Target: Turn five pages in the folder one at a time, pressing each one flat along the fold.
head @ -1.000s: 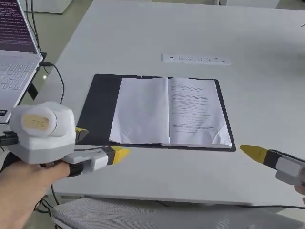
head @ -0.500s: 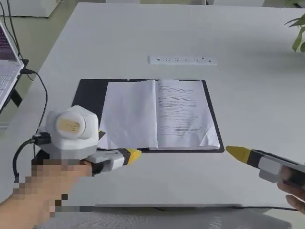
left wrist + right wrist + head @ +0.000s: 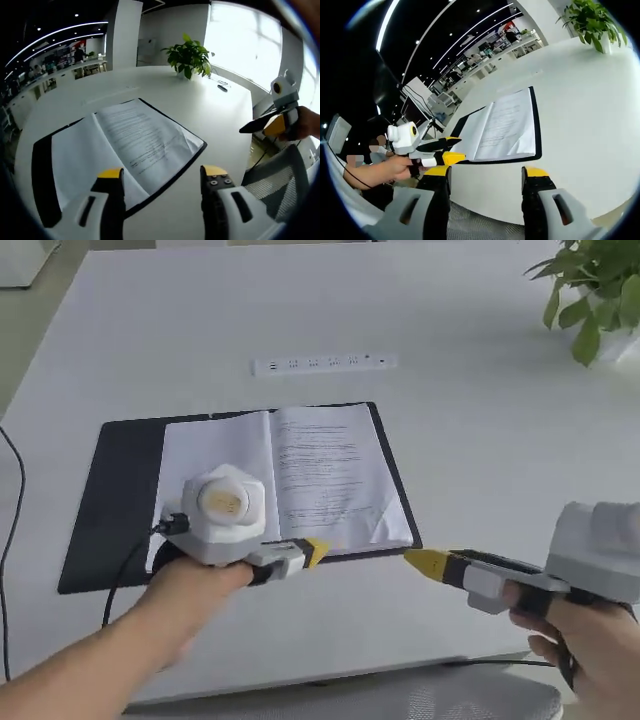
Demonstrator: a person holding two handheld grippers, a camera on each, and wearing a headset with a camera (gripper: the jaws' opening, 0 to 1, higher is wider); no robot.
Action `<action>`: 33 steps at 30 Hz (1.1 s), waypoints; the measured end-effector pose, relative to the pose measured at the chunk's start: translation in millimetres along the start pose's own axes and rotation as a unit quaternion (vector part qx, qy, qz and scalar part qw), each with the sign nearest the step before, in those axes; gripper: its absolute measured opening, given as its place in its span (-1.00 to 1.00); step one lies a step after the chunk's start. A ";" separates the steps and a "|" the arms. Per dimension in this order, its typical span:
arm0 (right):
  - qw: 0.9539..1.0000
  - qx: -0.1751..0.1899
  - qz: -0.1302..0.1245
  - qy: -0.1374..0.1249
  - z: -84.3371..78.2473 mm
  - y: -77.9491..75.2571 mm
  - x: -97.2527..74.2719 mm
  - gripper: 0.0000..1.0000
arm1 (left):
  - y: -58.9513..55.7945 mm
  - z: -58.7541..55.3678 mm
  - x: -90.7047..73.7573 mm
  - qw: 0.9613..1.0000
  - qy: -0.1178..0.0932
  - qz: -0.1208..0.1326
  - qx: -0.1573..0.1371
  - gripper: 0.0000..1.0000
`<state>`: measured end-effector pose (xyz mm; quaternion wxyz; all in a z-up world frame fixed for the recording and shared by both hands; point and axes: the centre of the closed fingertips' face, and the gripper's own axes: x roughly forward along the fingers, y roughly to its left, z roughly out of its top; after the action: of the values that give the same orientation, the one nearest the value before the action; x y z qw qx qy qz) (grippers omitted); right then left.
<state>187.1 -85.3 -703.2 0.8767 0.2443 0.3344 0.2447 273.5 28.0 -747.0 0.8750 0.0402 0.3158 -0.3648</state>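
One folder (image 3: 120, 490) lies open and flat on the white bench (image 3: 480, 460), close to its near edge, with the fold running away from the person, so pages can swing from side to side. Two pages face up, a blank one on the left and a printed page (image 3: 325, 470) on the right. Two grippers hover by the folder's near edge, neither touching it. The left gripper (image 3: 310, 553) sits just at that edge near the fold, jaws spread wide and holding nothing, probably placed to press along the crease. The right gripper (image 3: 425, 562), also wide apart and empty, points at the printed page's near right corner, which looks like the easiest spot to pinch a single sheet. Toward the far edge lies one power strip (image 3: 325, 364), and one potted plant (image 3: 590, 290) stands by the far right corner, both well clear of the work.
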 end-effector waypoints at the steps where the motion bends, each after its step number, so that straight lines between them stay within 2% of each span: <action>1: 1.000 0.001 -0.001 0.000 0.2 -1.6 1.7 0.12 | -0.6 0.6 5.6 1.000 0.000 0.000 0.001 0.19; 5: 1.000 0.007 -0.001 0.000 1.0 -3.5 7.5 0.12 | -4.0 5.8 29.5 1.000 -0.009 0.006 0.019 0.20; 10: 1.000 0.014 -0.004 0.000 6.2 -14.9 16.7 0.12 | -9.9 7.4 50.1 0.999 -0.014 0.009 0.037 0.22; 17: 1.000 0.029 -0.010 -0.007 9.8 -29.8 21.9 0.06 | -13.4 2.5 77.1 0.998 -0.014 0.025 0.053 0.25; 22: 0.999 0.043 -0.012 -0.008 8.2 -37.7 23.5 0.01 | -14.5 -2.6 90.5 0.998 -0.013 0.040 0.036 0.28; 26: 0.999 0.046 -0.012 -0.009 7.8 -40.1 23.7 -0.01 | -7.8 -6.5 92.9 0.997 -0.008 0.067 0.049 0.15; 27: 0.999 0.046 -0.012 -0.009 8.0 -40.3 23.6 -0.01 | -6.9 -6.5 93.1 0.997 -0.009 0.068 0.044 0.13; 33: 0.998 0.055 -0.011 -0.015 8.7 -46.4 26.1 0.00 | -7.1 -7.3 94.2 0.996 -0.011 0.067 0.063 0.10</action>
<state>222.7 -107.4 -737.1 0.8693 0.2922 0.3373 0.2125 315.3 -32.8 -806.5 0.8966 0.1121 0.2792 -0.3249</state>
